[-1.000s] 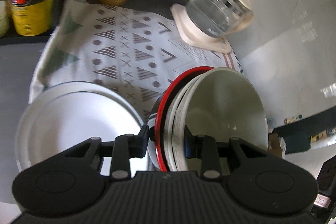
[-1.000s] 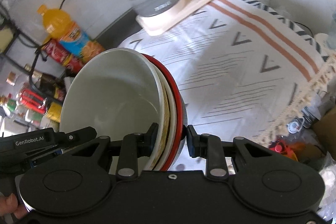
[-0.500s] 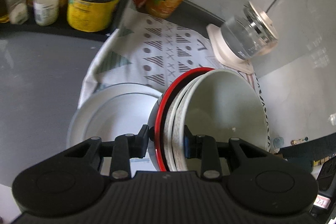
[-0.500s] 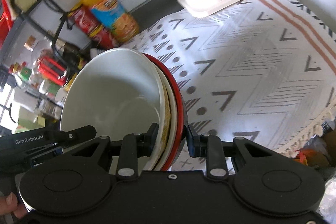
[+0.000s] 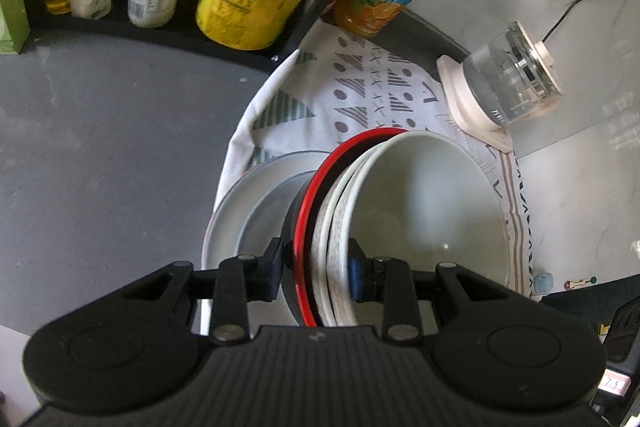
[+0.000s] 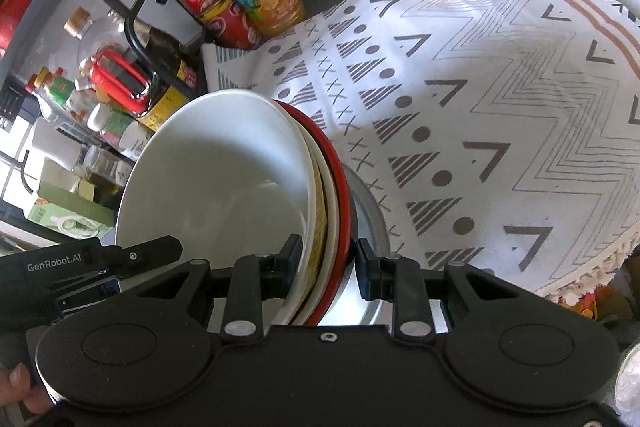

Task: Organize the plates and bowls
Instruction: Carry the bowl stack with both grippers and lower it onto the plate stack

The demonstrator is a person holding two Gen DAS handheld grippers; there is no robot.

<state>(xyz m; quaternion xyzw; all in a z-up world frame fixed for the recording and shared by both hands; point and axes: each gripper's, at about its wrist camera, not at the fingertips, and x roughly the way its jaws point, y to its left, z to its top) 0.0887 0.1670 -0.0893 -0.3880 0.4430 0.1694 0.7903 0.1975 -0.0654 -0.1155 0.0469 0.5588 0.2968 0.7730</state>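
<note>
Currently both hand-held grippers clamped opposite rims of the bowl stack (image 5: 400,211): left hand-held gripper (image 5: 316,269), right hand-held gripper (image 6: 326,265). Stack hung tilted, over the white plate (image 5: 240,211) on the desk's patterned cloth (image 6: 480,99). Step: carrying. Next, judged: level it, lower onto plate.

Glossy ceramic-looking bowls (image 5: 424,203), a patterned woven cloth (image 6: 480,99), a clear glass kettle (image 5: 512,83), matt black plastic jaws.
</note>
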